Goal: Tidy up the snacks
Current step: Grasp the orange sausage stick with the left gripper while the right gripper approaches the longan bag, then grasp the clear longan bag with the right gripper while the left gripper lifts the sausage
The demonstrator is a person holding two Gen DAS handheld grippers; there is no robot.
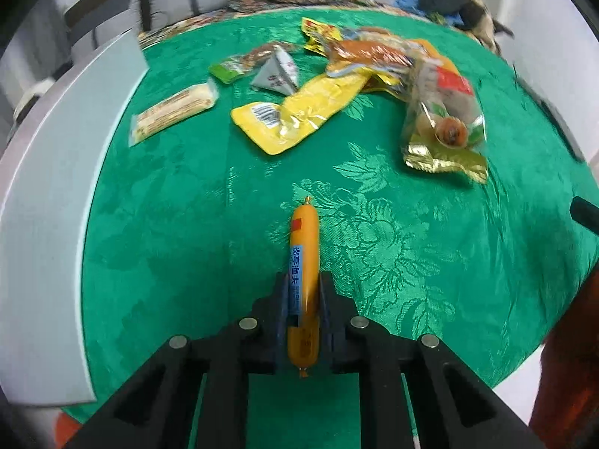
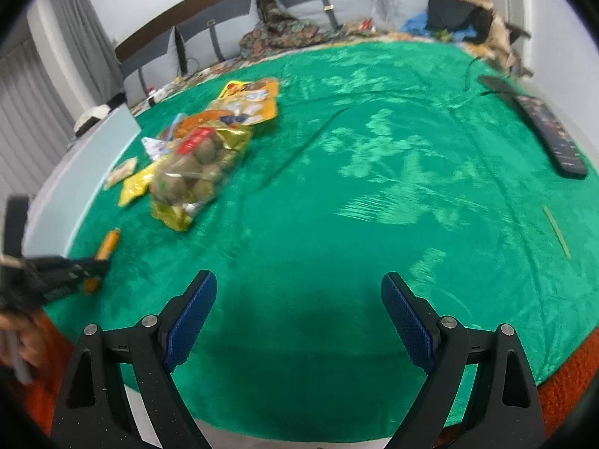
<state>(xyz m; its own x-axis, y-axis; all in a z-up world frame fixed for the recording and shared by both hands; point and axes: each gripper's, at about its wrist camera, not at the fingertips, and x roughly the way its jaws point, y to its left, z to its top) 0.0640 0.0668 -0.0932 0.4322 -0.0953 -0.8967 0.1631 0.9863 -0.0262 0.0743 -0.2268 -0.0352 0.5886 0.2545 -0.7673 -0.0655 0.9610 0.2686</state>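
My left tool pinches the orange plastic-wrapped sausage stick; right tool spread, idle. Next: the white tray at nine o'clock, I judge.

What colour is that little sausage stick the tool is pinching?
Orange sausage stick with a blue label; clearest in the left wrist view.
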